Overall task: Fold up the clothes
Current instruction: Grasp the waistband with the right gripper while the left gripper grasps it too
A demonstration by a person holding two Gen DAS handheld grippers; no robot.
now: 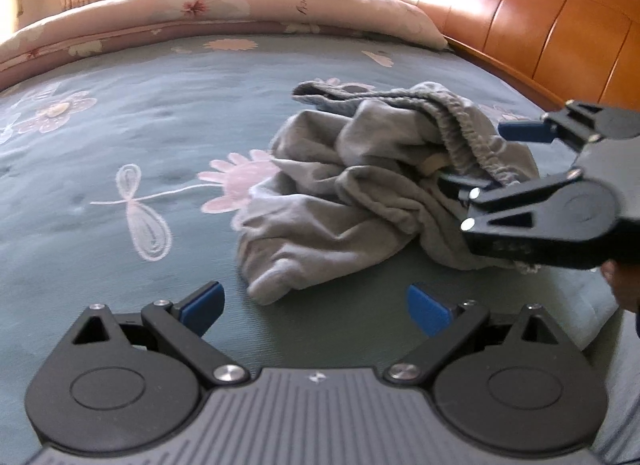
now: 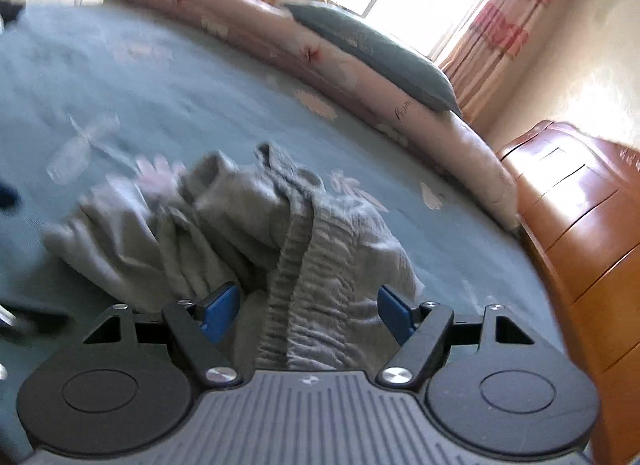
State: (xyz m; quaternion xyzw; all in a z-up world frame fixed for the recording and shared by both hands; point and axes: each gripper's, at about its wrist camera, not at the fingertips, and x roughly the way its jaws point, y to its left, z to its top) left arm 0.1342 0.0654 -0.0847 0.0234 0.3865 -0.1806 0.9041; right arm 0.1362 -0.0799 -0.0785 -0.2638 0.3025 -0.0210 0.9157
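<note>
The grey garment [image 1: 360,181] lay crumpled on the bed [image 1: 120,137], right of middle. My right claw [image 2: 308,311] stood apart, straddling its elastic waistband [image 2: 292,265] without pinching it. My left claw [image 1: 314,307] hung open over bare sheet just near the garment's near edge.

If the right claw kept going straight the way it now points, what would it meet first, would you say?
Most likely the grey garment: its gathered waistband already lies between the open fingers of the right claw. The view is blurred, so contact is hard to judge.
</note>
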